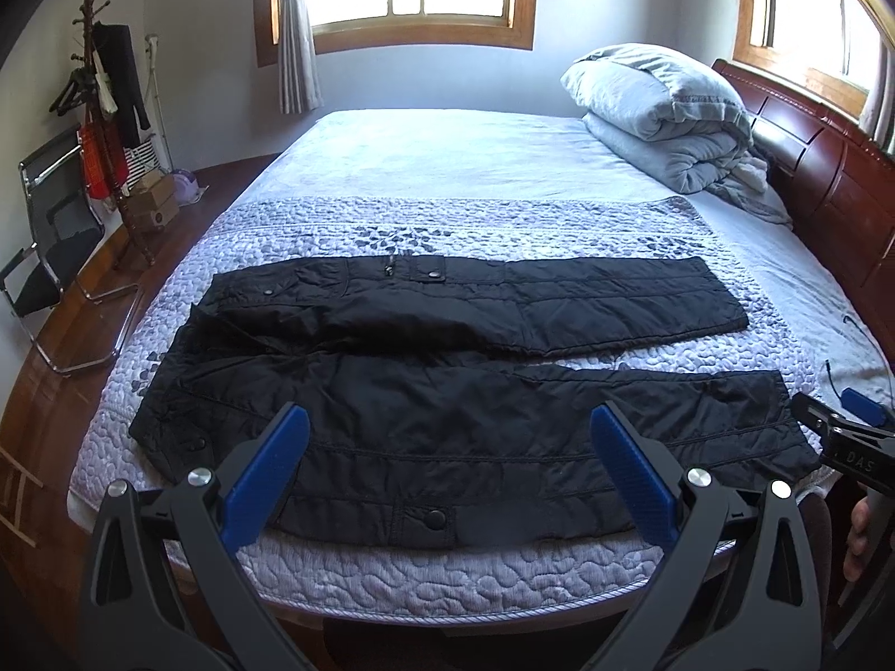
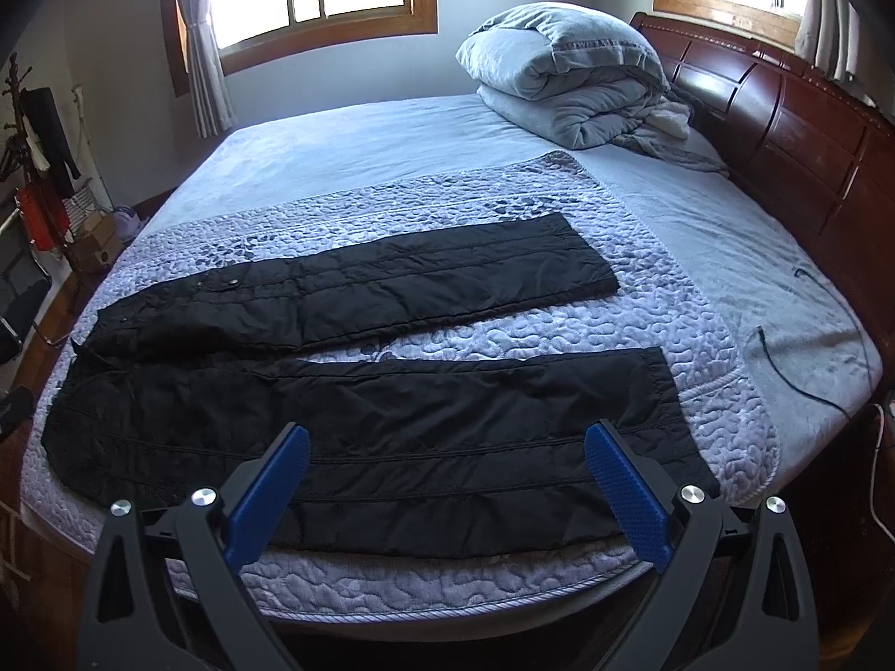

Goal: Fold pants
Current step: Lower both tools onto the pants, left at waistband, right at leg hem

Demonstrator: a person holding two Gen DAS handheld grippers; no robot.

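Both grippers, left (image 1: 447,469) and right (image 2: 447,481), gape above flat pants (image 1: 447,391) on quilt (image 1: 503,229).

Black pants (image 1: 447,419): quilted cloth, slight sheen, metal snaps. Bedspread (image 1: 447,229): pebble-quilted cloth, matt. Headboard (image 2: 783,128): glossy dark wood. Left claw (image 1: 447,469) and right claw (image 2: 447,481): matt black plastic, textured blue pads (image 2: 621,486), shiny metal bolts.

Both left gripper (image 1: 447,469) and right gripper (image 2: 444,481) fingers spread wide.
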